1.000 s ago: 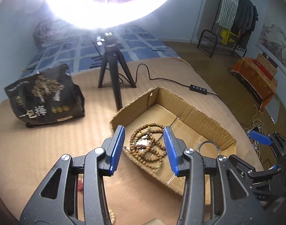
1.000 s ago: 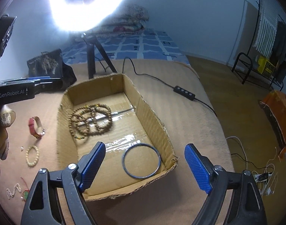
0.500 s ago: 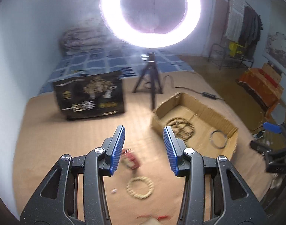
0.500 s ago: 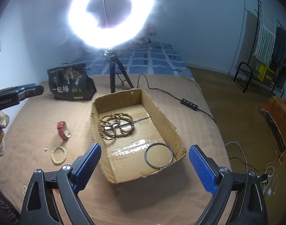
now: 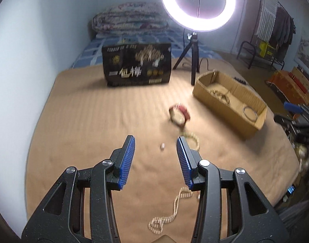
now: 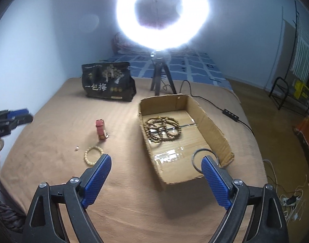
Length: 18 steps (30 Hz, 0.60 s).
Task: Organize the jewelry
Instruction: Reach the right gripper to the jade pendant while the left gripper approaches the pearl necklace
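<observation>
Jewelry: 1 long brown bead strand (image 6: 162,129) and 1 metal bangle (image 6: 203,158) in the 1 cardboard box (image 6: 213,129). On the blanket: 1 red watch (image 6: 100,129), 1 pale bead bracelet (image 6: 93,154), 1 loose bead (image 6: 77,148), 1 thin chain (image 5: 170,214). Also 1 black bag (image 6: 109,82), 1 ring light (image 6: 162,12), 2 grippers.

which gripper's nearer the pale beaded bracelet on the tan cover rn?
Left. The left gripper has the pale beaded bracelet just beyond its right jaw. The right gripper sits by the cardboard box, with the bracelet further off past its left jaw.
</observation>
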Each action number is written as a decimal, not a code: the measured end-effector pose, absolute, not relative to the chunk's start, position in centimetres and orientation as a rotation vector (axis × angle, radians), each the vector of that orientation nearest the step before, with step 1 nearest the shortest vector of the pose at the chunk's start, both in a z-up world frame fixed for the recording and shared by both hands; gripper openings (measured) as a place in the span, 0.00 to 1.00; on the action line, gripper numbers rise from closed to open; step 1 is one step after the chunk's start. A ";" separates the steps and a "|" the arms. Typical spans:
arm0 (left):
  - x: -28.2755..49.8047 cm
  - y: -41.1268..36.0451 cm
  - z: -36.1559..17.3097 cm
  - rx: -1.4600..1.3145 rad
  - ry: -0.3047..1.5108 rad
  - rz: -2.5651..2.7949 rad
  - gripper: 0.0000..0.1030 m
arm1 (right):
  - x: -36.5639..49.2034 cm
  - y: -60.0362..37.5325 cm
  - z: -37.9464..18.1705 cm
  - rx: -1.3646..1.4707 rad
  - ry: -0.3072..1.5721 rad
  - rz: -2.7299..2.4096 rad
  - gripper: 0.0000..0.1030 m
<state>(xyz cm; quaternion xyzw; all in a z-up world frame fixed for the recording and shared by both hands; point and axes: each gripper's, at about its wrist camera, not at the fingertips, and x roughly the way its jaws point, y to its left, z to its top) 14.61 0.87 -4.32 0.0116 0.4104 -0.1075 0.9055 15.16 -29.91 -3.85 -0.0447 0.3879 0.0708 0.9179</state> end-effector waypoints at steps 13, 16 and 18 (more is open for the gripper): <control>9.4 0.8 -10.9 0.060 0.990 -0.351 0.42 | 12.7 -22.8 -8.0 -0.174 0.875 0.303 0.88; 9.0 0.2 -12.1 0.071 1.020 -0.380 0.42 | 12.6 -21.5 -9.8 -0.160 0.952 0.347 0.79; 8.9 0.0 -12.8 0.076 1.035 -0.392 0.42 | 12.6 -20.8 -11.3 -0.140 1.013 0.369 0.74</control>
